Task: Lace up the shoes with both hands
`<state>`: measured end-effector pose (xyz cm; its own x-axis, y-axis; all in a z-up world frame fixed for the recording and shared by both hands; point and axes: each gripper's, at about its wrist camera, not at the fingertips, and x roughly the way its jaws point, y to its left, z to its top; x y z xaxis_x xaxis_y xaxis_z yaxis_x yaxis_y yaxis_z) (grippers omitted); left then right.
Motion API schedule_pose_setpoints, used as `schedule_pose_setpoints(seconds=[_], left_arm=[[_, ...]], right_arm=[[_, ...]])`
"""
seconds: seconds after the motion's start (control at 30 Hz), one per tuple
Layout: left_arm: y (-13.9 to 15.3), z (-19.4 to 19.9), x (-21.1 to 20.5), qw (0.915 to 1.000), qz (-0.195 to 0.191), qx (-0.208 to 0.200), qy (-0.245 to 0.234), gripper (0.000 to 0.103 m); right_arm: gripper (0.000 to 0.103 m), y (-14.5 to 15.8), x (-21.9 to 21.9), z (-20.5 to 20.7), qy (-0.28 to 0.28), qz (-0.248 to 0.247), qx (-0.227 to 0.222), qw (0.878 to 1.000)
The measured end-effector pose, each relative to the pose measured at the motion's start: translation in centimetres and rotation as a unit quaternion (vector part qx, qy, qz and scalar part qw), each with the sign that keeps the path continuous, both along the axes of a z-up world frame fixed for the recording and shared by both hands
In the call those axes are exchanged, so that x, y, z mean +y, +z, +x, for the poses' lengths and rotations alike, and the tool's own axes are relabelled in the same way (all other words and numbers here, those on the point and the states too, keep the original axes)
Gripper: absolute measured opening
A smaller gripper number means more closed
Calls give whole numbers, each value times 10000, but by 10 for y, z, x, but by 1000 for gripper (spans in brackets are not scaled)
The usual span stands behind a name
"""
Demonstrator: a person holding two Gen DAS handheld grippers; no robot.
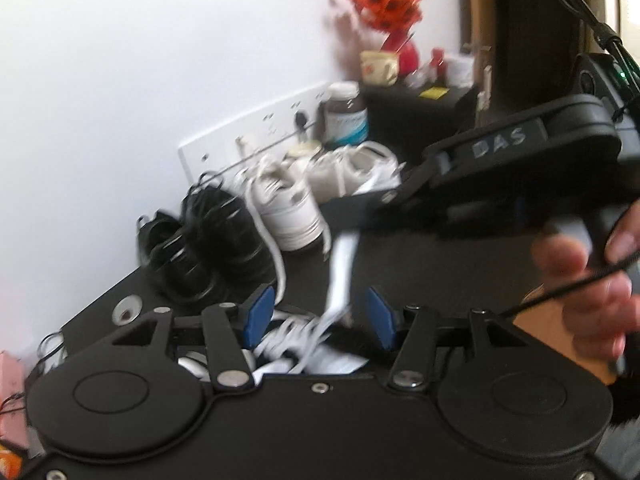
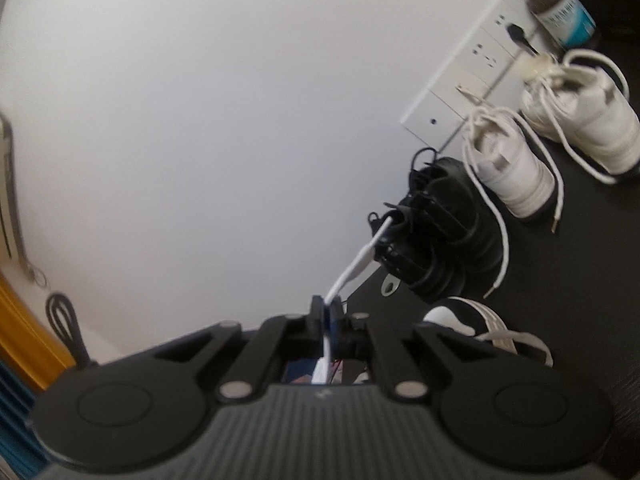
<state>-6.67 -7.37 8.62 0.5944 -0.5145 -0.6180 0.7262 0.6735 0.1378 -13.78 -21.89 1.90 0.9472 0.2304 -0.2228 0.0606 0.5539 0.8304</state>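
In the left wrist view my left gripper [image 1: 319, 302] stands open, low over a shoe with white lacing [image 1: 288, 340]. A flat white lace [image 1: 340, 276] rises from that shoe between the blue pads [image 1: 260, 316] without being pressed. It runs up to my right gripper [image 1: 352, 216], which a hand [image 1: 580, 272] holds above and to the right. In the right wrist view the right gripper [image 2: 329, 310] is shut on the white lace [image 2: 356, 260], whose tip sticks out past the fingers. The black-and-white shoe [image 2: 480, 328] lies below to the right.
A black pair of shoes [image 1: 208, 240] and a white pair [image 1: 292, 208] stand along the wall on the dark table [image 1: 420, 264]. Behind them are a socket strip [image 1: 256, 132], a brown bottle [image 1: 344, 116], a mug [image 1: 378, 67] and red flowers [image 1: 388, 0]. The table's left edge has a cable hole [image 1: 127, 312].
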Motion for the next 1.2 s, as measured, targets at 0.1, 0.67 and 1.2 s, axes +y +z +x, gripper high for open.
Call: schedule_pose_setpoints(seconds=[0.1, 0.67, 1.2], left_arm=[[2, -2, -5, 9998, -209, -38, -53, 38], [0, 0, 19, 9990, -38, 123, -417, 4], [11, 3, 17, 9992, -395, -62, -19, 52]], right_arm=[[4, 8, 5, -1, 62, -134, 25, 9999], [5, 8, -7, -5, -211, 279, -115, 9993], [5, 5, 7, 4, 128, 274, 2, 9995]])
